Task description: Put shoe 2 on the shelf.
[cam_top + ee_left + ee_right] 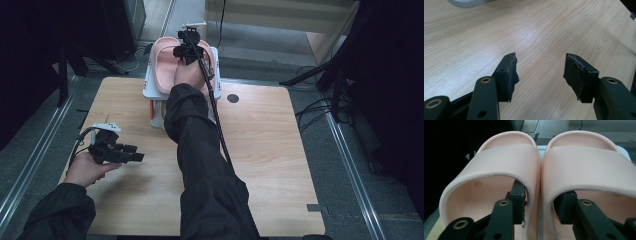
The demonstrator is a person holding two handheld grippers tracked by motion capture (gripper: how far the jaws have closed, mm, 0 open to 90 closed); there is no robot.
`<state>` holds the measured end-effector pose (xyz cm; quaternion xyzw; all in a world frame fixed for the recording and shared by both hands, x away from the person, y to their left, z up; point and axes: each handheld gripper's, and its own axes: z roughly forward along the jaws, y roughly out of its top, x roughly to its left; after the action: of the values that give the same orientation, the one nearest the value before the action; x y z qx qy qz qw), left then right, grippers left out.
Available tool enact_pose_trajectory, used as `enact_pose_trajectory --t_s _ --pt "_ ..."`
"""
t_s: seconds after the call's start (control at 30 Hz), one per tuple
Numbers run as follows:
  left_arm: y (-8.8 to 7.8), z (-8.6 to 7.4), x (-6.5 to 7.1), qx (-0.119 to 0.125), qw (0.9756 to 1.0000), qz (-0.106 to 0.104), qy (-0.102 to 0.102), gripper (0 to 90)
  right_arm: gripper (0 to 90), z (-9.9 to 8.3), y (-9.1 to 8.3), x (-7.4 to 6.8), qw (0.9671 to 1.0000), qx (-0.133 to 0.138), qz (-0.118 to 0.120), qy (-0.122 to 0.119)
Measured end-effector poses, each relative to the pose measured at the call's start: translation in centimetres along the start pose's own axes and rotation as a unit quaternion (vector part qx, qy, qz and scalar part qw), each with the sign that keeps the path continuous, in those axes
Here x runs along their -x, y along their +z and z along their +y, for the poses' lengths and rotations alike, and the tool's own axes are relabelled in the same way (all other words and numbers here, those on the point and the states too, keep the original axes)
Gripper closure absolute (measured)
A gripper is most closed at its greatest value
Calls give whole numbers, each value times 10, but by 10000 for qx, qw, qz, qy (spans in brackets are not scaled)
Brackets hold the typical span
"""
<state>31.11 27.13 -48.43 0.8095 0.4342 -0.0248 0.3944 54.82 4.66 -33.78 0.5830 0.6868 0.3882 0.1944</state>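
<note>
Two pink slippers, the left slipper [162,67] [499,162] and the right slipper [210,52] [589,165], lie side by side on a white rack [149,92] at the table's far edge. My right gripper [187,50] [540,195] reaches into them from behind. One jaw is inside each slipper, and the two adjoining inner walls stand between the jaws. The pads sit close to those walls without clearly squeezing them. My left gripper [137,155] [540,67] hovers open over bare wood at the near left, with nothing between its fingers.
The wooden table [260,145] has a dark round hole [232,98] near the rack and a small grey tab [315,207] at the near right edge. Dark stands and cables flank the table on the floor. A grey rounded object [466,3] lies at the top of the left gripper view.
</note>
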Motion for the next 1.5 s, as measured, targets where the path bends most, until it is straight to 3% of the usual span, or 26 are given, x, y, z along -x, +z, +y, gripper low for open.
enact_pose_trajectory --t_s 0.53,0.8,1.1,1.23,1.33,1.5 --pt "-1 0 -1 -28 10000 25 8 429 551 -1 -3 0 9998 -4 164 -139" --pt "-1 0 -2 -9 10000 34 -11 429 540 -4 -15 6 9991 82 367 -184" --pt "0 1 -1 -104 9999 67 38 429 532 -11 -34 11 9971 72 606 -449" --pt "1 0 1 -114 9998 88 105 429 537 -16 -42 13 9952 23 836 -502" --pt "1 0 1 -111 9998 90 125 428 546 -20 -53 15 9918 -29 1211 -397" --pt "3 0 1 -132 9998 103 123 428 551 -25 -71 18 9877 47 1473 -525"
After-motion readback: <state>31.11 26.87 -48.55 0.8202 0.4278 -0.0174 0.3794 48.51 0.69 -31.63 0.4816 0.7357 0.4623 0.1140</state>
